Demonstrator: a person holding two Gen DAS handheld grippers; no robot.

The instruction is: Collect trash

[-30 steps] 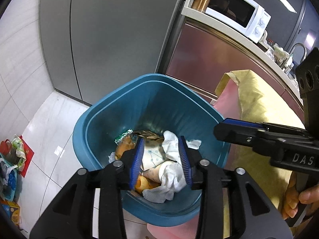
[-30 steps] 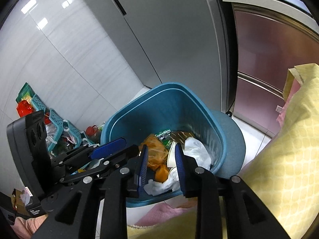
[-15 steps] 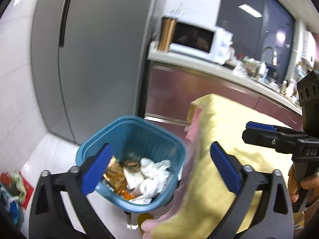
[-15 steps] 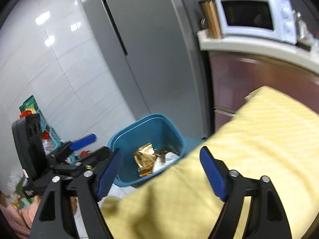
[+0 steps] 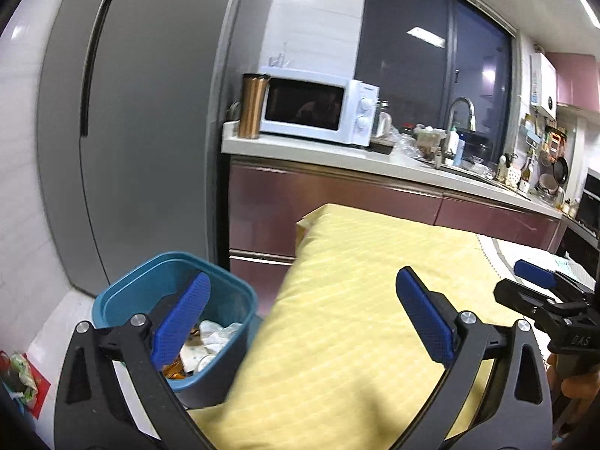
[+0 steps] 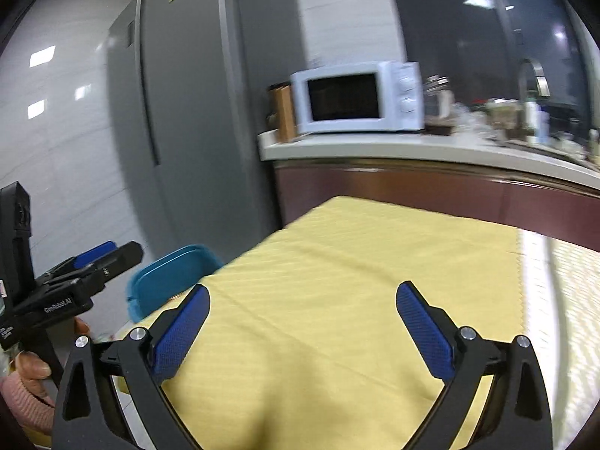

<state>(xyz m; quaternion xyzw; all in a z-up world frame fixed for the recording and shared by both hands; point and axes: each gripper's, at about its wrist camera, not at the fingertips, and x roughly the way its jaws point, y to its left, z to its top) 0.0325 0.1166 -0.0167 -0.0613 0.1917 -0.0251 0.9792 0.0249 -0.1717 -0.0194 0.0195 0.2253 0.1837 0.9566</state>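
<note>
A blue trash bin (image 5: 123, 300) stands on the floor left of the table, holding crumpled white tissue (image 5: 215, 335) and gold and orange wrappers. In the right wrist view only its rim (image 6: 168, 273) shows beyond the table edge. My left gripper (image 5: 300, 317) is open and empty, above the table's left edge beside the bin. My right gripper (image 6: 302, 324) is open and empty over the yellow tablecloth (image 6: 337, 281). Each gripper shows in the other's view: the right (image 5: 540, 288), the left (image 6: 97, 258).
A grey fridge (image 5: 150, 112) stands behind the bin. A counter (image 5: 337, 153) carries a white microwave (image 5: 318, 107), a copper tumbler (image 5: 253, 107) and a sink with clutter. Bags of items lie on the floor at far left (image 5: 17, 375).
Both grippers opened wide, letting the tissue and wrapper drop in the bin, then rose and swung right from above the bin to over the yellow tablecloth.
</note>
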